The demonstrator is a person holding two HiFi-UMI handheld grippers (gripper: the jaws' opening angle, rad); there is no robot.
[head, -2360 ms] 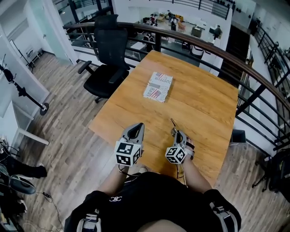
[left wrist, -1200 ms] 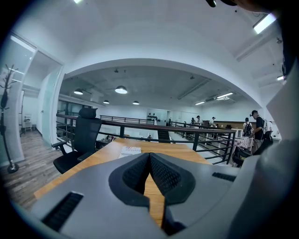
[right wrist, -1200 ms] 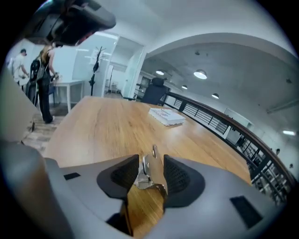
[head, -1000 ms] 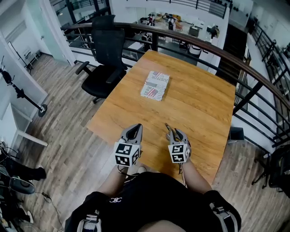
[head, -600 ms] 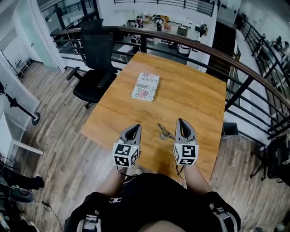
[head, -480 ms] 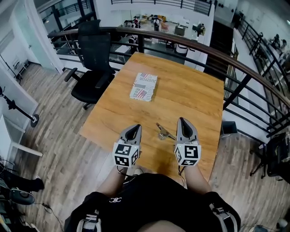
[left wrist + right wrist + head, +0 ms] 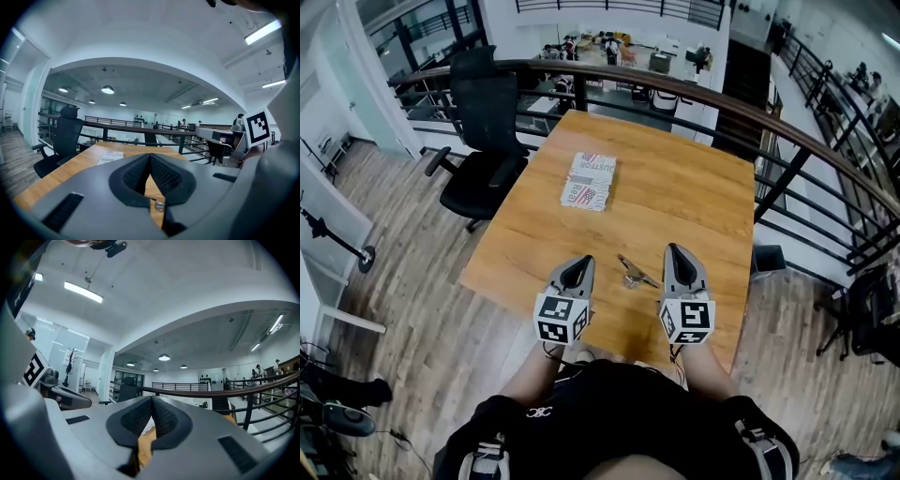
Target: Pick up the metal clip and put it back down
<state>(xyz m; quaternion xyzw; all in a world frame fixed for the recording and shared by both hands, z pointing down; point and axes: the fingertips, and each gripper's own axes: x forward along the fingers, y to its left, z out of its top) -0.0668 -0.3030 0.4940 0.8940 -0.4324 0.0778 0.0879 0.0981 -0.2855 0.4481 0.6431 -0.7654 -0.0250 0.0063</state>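
The metal clip (image 7: 630, 272) lies on the wooden table (image 7: 694, 202), between my two grippers and touching neither. My left gripper (image 7: 577, 266) hovers over the near table edge, left of the clip, jaws shut and empty. My right gripper (image 7: 675, 252) is to the clip's right, also shut with nothing in it. In the left gripper view the pads meet at the left gripper (image 7: 150, 155), and a bit of the clip (image 7: 158, 204) shows under them. The right gripper view shows the right gripper (image 7: 152, 400) with its pads pressed together over bare table.
A flat printed packet (image 7: 588, 181) lies mid-table, beyond the grippers. A black office chair (image 7: 485, 131) stands off the table's left corner. A dark railing (image 7: 787, 141) curves round the far and right sides. The table's near edge is just below the grippers.
The right gripper had the clip between its jaws a second ago; the clip now lies on the table. That gripper has moved right and shut empty. The left gripper stayed put.
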